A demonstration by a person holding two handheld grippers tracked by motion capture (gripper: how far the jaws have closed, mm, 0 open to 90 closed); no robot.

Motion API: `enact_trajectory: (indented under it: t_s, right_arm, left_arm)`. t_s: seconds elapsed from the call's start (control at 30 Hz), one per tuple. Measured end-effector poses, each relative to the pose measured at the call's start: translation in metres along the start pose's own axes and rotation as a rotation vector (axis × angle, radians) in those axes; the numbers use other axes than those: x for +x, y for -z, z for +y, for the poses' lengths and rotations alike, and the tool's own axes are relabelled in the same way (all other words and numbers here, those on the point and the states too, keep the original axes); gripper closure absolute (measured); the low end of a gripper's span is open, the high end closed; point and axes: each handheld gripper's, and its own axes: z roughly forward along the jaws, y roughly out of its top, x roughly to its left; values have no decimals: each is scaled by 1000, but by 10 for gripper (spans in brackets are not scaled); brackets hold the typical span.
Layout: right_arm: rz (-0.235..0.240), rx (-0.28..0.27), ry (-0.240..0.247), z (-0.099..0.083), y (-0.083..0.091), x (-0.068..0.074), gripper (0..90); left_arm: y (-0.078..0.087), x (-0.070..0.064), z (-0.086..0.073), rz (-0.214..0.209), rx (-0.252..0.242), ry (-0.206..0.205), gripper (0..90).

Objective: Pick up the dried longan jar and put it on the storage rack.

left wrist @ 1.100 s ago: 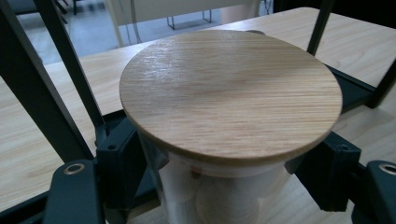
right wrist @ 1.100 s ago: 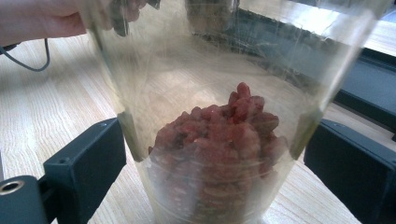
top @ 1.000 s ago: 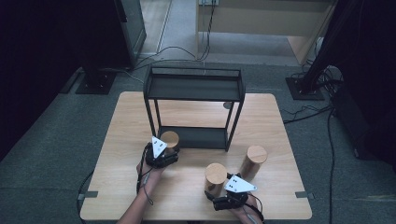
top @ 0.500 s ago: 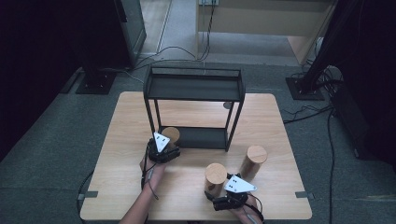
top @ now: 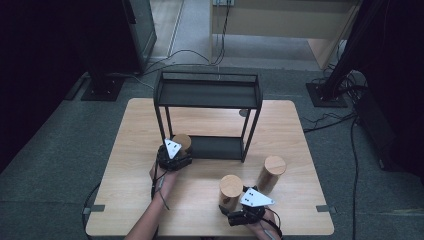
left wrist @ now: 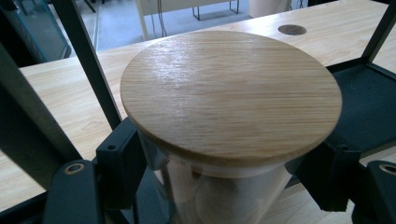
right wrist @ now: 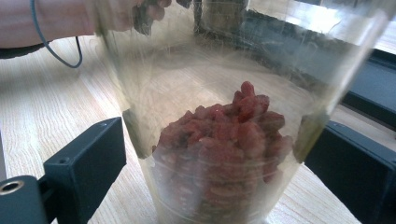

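here the left gripper (top: 175,152) pinches a glass jar with a wooden lid (left wrist: 231,93) at the front left corner of the black metal rack (top: 207,95), its jaws pressed on the glass just under the lid. the right gripper (top: 240,212) has its jaws on both sides of a clear jar of red dried berries (right wrist: 224,135) standing on the wooden table (top: 140,130); whether they grip it i cannot tell. a third lidded jar (top: 271,172) stands just beside.

- Clear jar (right wrist: 233,116) upright on wooden table (right wrist: 51,112), between the two black jaws; contact with pads not clear.
- Jar part filled with red dried berries (right wrist: 224,144).
- Behind: person's forearm (right wrist: 46,21) with a cable, dark shelf (right wrist: 369,88).
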Motion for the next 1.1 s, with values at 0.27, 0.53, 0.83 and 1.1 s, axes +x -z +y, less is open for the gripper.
enact_trajectory:
  t_s: [0.27,0.53,0.83,1.1]
  right_arm:
    - [0,0,0,0,0,0,52]
    - [1,-1,1,0,0,0,52]
    - [2,-2,0,0,0,0,52]
    - [3,-2,2,0,0,1,52]
  left_arm:
    - [-5,-9,-2,39,8,5,255]
    - [-9,-18,-5,78,4,26,255]
    - [-12,-25,-4,111,0,42,254]
    - [-16,-29,-3,120,-1,73,254]
